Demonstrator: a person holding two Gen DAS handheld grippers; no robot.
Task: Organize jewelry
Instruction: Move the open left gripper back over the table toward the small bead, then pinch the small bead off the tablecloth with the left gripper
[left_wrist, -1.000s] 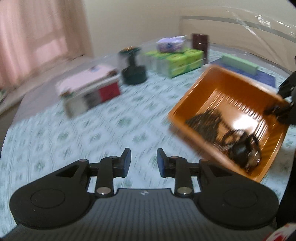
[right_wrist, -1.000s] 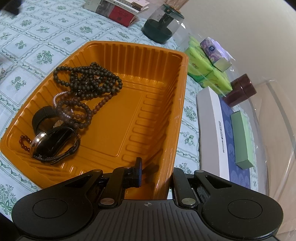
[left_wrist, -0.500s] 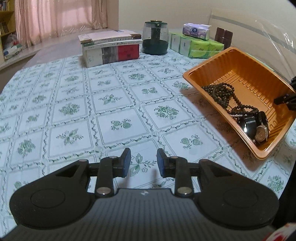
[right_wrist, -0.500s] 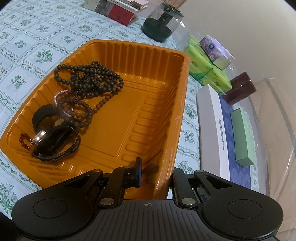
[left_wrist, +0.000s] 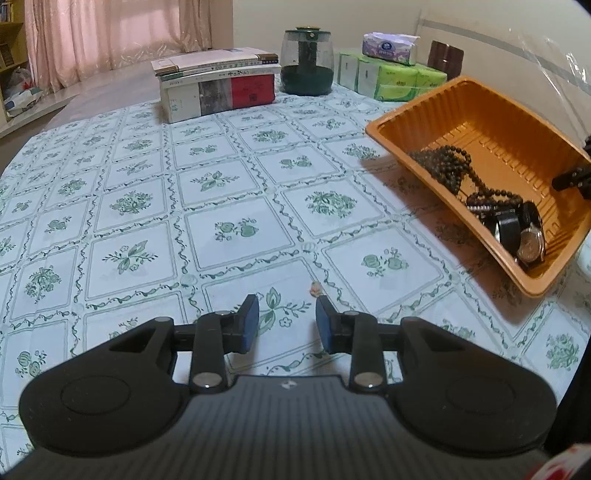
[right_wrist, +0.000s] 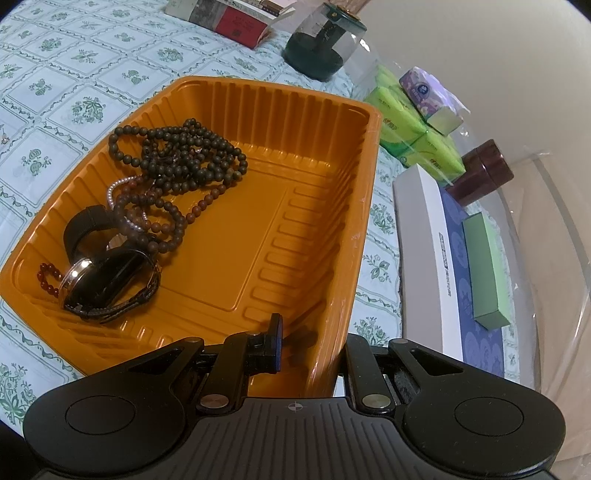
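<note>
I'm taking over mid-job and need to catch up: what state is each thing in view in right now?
orange tray: tilted, one side lifted off the table, wall clamped by the right gripper.
right gripper: shut on the tray wall.
left gripper: open, nothing between the fingers, above the tablecloth.
dark bead necklace: heaped at the tray's low side.
watches: piled in the tray's low corner.
glass jar: upright, lid on.

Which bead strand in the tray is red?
The short red bead strand at the orange tray corner beside the wristwatch; the others are dark brown or pearl-white.
</note>
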